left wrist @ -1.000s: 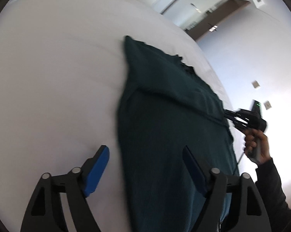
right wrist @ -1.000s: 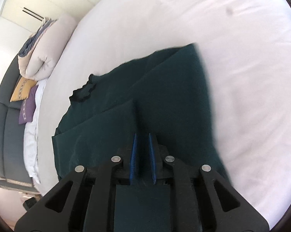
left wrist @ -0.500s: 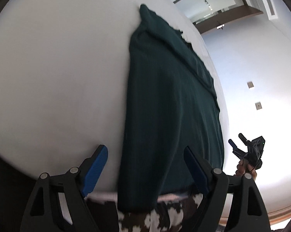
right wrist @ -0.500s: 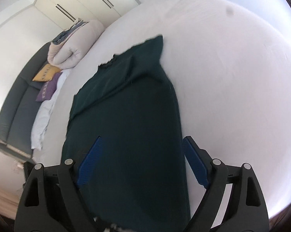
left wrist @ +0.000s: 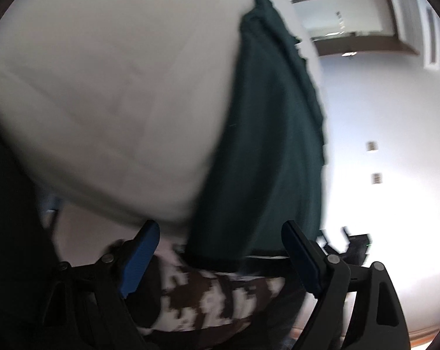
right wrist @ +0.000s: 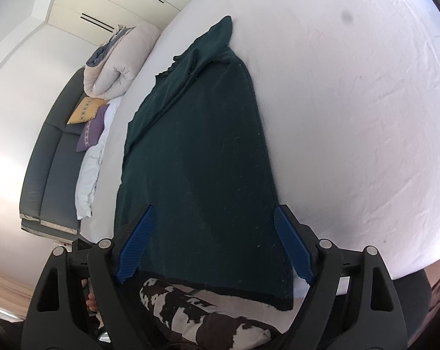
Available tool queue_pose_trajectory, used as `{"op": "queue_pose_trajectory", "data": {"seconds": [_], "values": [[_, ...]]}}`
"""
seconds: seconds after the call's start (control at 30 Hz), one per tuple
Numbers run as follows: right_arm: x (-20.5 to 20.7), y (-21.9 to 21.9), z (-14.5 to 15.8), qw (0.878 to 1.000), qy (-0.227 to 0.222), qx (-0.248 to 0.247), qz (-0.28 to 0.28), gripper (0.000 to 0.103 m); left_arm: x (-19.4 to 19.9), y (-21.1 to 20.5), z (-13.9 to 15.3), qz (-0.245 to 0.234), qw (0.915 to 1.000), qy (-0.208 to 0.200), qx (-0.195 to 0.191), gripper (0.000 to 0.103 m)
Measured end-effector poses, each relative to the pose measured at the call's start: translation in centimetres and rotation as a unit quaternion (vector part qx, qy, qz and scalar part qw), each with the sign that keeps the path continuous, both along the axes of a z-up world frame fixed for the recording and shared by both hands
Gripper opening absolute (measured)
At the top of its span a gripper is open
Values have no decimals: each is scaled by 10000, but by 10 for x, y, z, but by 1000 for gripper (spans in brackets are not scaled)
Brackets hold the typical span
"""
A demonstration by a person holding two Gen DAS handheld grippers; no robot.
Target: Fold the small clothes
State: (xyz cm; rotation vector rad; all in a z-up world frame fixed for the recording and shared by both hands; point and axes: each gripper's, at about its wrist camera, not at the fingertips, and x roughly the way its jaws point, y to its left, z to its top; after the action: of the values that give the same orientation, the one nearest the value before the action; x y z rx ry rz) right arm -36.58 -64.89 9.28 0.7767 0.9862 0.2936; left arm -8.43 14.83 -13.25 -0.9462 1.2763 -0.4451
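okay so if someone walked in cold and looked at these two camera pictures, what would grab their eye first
The dark green garment stands out first, laid as a long strip on the white bed with its near hem at the bed's edge. Just below that hem is a brown and white patterned fabric. The blue pads of the right gripper frame the garment's near end, nothing clamped.

Both wrist cameras look down from just off the near edge of the bed [right wrist: 365,116], the left facing its right edge, the right its left, sharing the dark green garment [right wrist: 202,160].
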Motion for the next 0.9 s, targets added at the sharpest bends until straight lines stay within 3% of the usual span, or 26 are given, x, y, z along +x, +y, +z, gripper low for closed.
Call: {"op": "queue_pose_trajectory", "data": {"seconds": [0.1,0.17,0.23,0.4,0.47,0.53,0.9], "values": [[0,3,0,10000,24,-24,62,81,3,-6,-2,-88,9999,27,-126,78],[6,3,1,9999,41,-36,120,80,2,-9,-5,-174,9995,92,-238,62],[6,3,1,9998,88,-40,156,79,0,-11,-6,-205,9991,100,-360,54],[-1,1,2,9993,260,-136,232,79,2,-6,-7,-45,9986,29,-535,40],[-6,-3,1,9987,381,-228,238,79,3,-5,-4,-31,9986,-54,-524,20],[-13,-8,-3,9976,589,-315,199,79,3,-4,-1,-16,9986,-138,-514,11],[-24,-13,-35,9920,1252,-84,165,57,1,-6,17,-11,9984,-548,-104,9]]}}
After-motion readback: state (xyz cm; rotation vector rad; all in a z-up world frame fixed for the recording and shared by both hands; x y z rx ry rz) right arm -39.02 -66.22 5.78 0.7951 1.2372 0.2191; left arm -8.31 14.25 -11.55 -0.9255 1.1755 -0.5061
